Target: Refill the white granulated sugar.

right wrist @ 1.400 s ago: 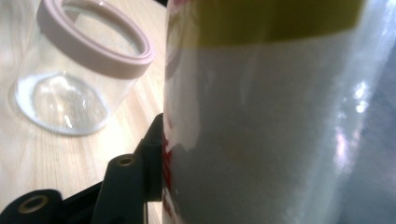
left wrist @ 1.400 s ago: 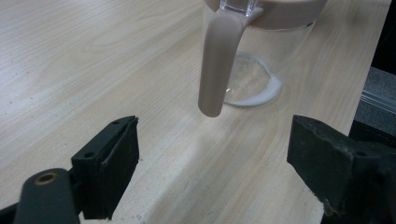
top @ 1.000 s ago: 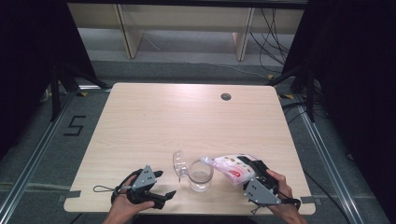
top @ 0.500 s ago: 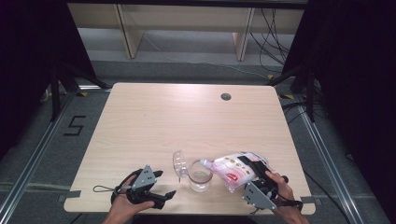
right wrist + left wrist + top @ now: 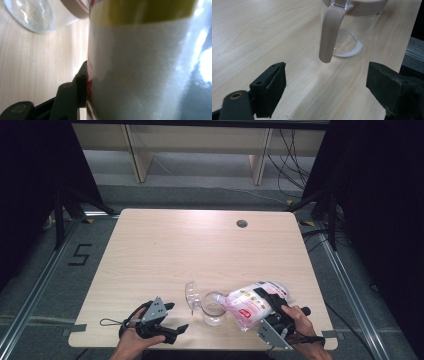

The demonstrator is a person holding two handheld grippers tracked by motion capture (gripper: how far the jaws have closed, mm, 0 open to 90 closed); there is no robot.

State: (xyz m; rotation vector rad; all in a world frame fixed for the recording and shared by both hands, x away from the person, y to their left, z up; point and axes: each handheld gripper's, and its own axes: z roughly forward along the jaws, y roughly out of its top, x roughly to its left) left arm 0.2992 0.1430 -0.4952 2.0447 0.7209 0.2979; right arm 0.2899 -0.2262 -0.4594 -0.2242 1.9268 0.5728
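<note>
Currently the right tool [image 5: 270, 307] grips a plastic refill bag [image 5: 252, 302] of white granules, tilted with its long axis pointing left and down into the glass pitcher [image 5: 214, 309] at the bench [image 5: 200, 245] front edge. Left tool [image 5: 172, 317] rests open, facing the pitcher's handle [image 5: 328, 32]. Compared with earlier, the bag leans nearer the pitcher's mouth.

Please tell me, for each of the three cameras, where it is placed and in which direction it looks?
High view: above the near table edge, looking forward and down; both hands, left gripper, right gripper.
Left gripper view: on the open left gripper, facing the jug handle; two black jaws.
Right gripper view: on the right gripper, close against the bag it grips; one jaw.
Shared: jug, tabletop.
</note>
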